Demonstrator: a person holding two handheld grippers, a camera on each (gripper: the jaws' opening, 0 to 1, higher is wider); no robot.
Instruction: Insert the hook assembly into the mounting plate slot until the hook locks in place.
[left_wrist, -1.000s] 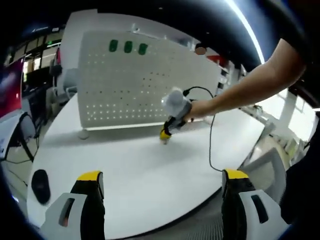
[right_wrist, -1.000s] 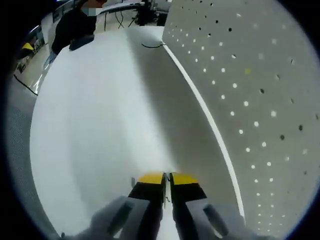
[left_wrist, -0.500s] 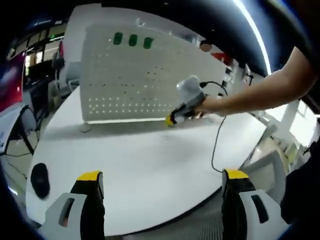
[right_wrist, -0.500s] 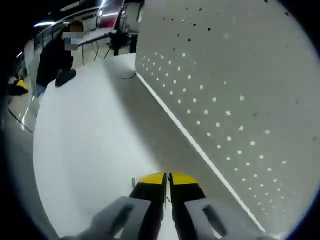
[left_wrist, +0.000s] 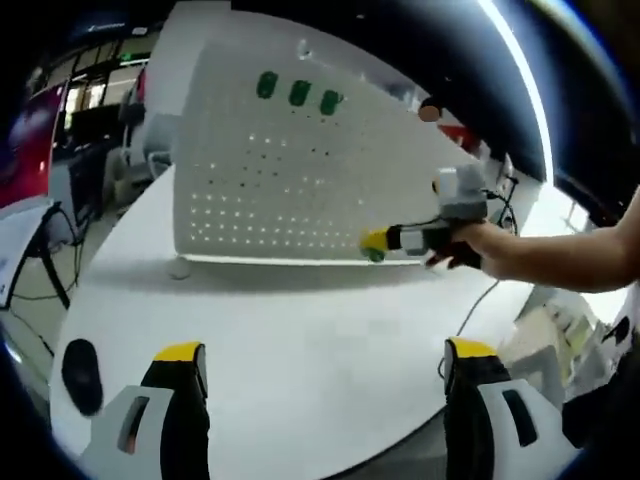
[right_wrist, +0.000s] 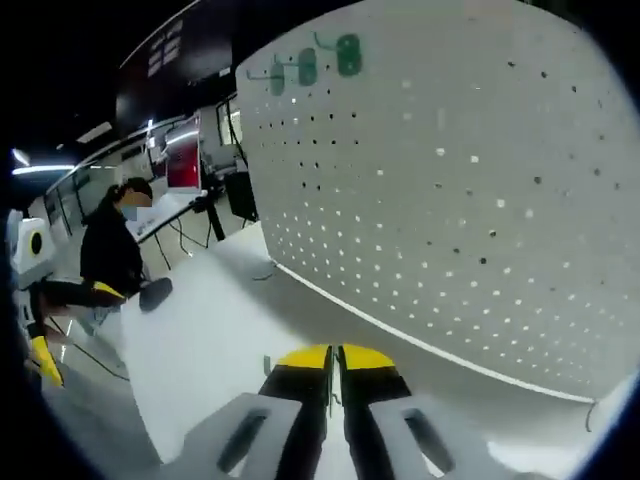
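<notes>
White laminate covered the round desk (left_wrist: 300, 350), and most of its top lay bare between the near edge and the pegboard (left_wrist: 290, 170) that stood upright along the far side on small feet. In the left gripper view a dark mouse (left_wrist: 80, 373) sat close to the desk's left edge, and a thin black cable (left_wrist: 478, 300) trailed toward the right edge.

Three green hooks (left_wrist: 298, 93) hung in a row near the pegboard's top edge. In the right gripper view the same board (right_wrist: 470, 180) rose steeply on the right, its green hooks (right_wrist: 312, 64) near the upper left corner, with open desk (right_wrist: 220, 330) running away to the left toward a seated person (right_wrist: 108, 255) at the far end.

The left gripper (left_wrist: 325, 372) stood wide open over the near edge of the desk, its two yellow-tipped jaws far apart, touching nothing and holding nothing.

The right gripper (right_wrist: 333, 358) was pressed nearly together, only a thin slit between the yellow tips. A small sliver of metal seemed to sit in that slit, but it was too small to tell whether this was the hook assembly. In the left gripper view that same gripper (left_wrist: 378, 242) was held level by a hand (left_wrist: 462, 245), its yellow tip close to the pegboard's lower edge, toward the right end; whether it touched the board could not be told.
</notes>
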